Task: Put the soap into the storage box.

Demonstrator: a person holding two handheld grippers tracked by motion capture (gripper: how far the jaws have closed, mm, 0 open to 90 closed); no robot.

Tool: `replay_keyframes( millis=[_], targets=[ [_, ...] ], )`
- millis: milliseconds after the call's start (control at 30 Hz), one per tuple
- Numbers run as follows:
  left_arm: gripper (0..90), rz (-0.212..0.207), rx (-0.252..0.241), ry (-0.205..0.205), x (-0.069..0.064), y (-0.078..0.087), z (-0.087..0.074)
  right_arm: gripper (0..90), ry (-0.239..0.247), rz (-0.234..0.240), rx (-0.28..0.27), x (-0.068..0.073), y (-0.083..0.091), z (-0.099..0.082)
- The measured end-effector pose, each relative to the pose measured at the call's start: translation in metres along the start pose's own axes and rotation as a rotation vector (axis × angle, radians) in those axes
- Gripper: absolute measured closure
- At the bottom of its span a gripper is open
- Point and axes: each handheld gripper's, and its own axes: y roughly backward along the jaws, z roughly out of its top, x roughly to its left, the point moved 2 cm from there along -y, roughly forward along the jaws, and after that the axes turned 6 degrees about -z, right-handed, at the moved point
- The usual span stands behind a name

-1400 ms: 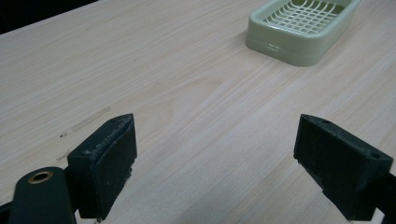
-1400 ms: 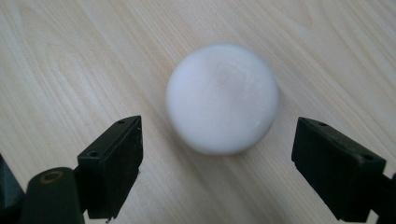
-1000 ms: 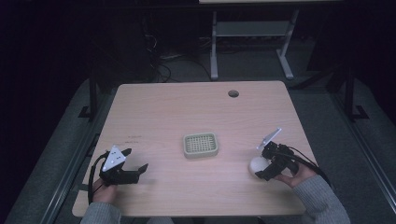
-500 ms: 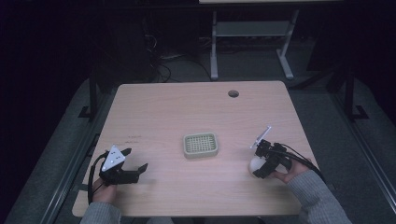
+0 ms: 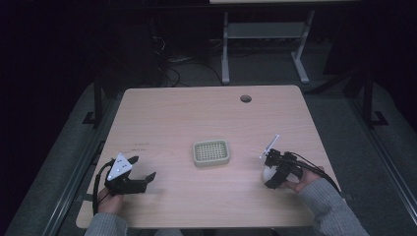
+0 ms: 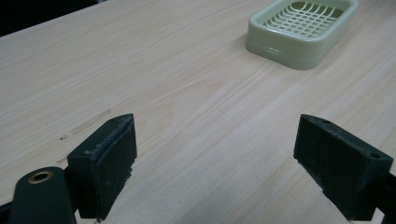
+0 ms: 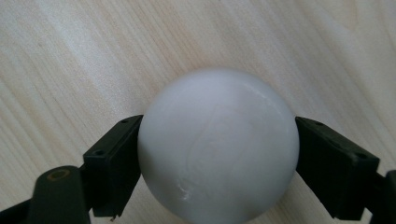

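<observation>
Gripping a white ball (image 7: pixel 218 144) from both sides, the two black jaws of the right gripper (image 5: pixel 272 173) press against its round flanks, as the right gripper view shows; the ball's smooth surface bears a faint scuff. Light wood grain of the table (image 7: pixel 93 51) lies behind the ball, and whether the ball rests on it or hangs just above cannot be told. Seen from the high view, the ball (image 5: pixel 269 172) sits near the table's front right area, well apart from the soap dish (image 5: pixel 211 152), with the person's right hand (image 5: pixel 301 179) and grey sleeve (image 5: pixel 327 209) reaching in behind the gripper. A thin pale rod (image 5: pixel 270 146) slants up from the gripper's far end.

Across the table, the left gripper (image 5: pixel 143 169) has its jaws spread wide with nothing between them; in the left gripper view only bare wood shows in the gap. It sits low over the front left area, held by the left hand (image 5: pixel 105 199), its grey three-cornered plate (image 5: pixel 120 167) uppermost.

Between the two grippers, near the table's centre, lies the pale green soap dish (image 6: pixel 300 29), a rounded rectangle with a grid floor, empty. A round hole (image 5: pixel 245 98) marks the table's far right part.
</observation>
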Motion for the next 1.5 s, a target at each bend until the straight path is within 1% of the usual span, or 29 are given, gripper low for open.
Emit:
replay_keyframes(
  millis=[67,200,467,633,867,933,967,1067,1167,1267,1500],
  targets=[
    [12.8,0.000,-0.003,0.000,0.000,0.000,0.000,20.3,0.009,-0.004,0.004,0.000,-0.001,0.000],
    [12.8,0.000,-0.002,-0.001,0.000,0.000,0.000,23.0,0.009,0.004,0.009,0.000,-0.002,0.001],
    [12.8,0.000,-0.001,0.000,0.000,0.000,0.000,23.3,0.015,0.003,0.010,0.001,-0.001,0.001],
    [12.8,-0.001,0.000,-0.002,0.000,0.001,0.000,23.5,0.022,0.013,0.009,0.001,-0.001,0.001],
    [12.8,-0.002,-0.001,-0.001,0.000,0.001,0.001,23.5,0.018,0.031,-0.019,0.001,0.003,0.003],
    [12.8,-0.001,0.000,-0.002,0.000,0.000,0.001,23.5,0.021,0.038,-0.023,0.001,0.003,0.005],
    [12.8,-0.001,0.001,-0.001,0.000,0.000,0.001,23.5,0.030,0.035,-0.018,0.002,0.003,0.007],
    [12.8,-0.001,0.000,-0.002,0.000,0.001,0.001,23.5,0.037,0.034,-0.019,0.003,0.004,0.010],
    [12.8,0.000,-0.005,0.002,0.000,0.001,0.001,23.5,0.037,0.040,-0.027,0.003,0.006,0.014],
    [12.8,0.000,-0.003,0.000,0.000,0.001,0.001,23.5,0.053,0.043,-0.031,0.004,0.009,0.021],
    [12.8,-0.001,-0.008,0.005,0.000,0.000,0.001,23.5,0.060,0.044,-0.046,0.004,0.016,0.031]
  ],
)
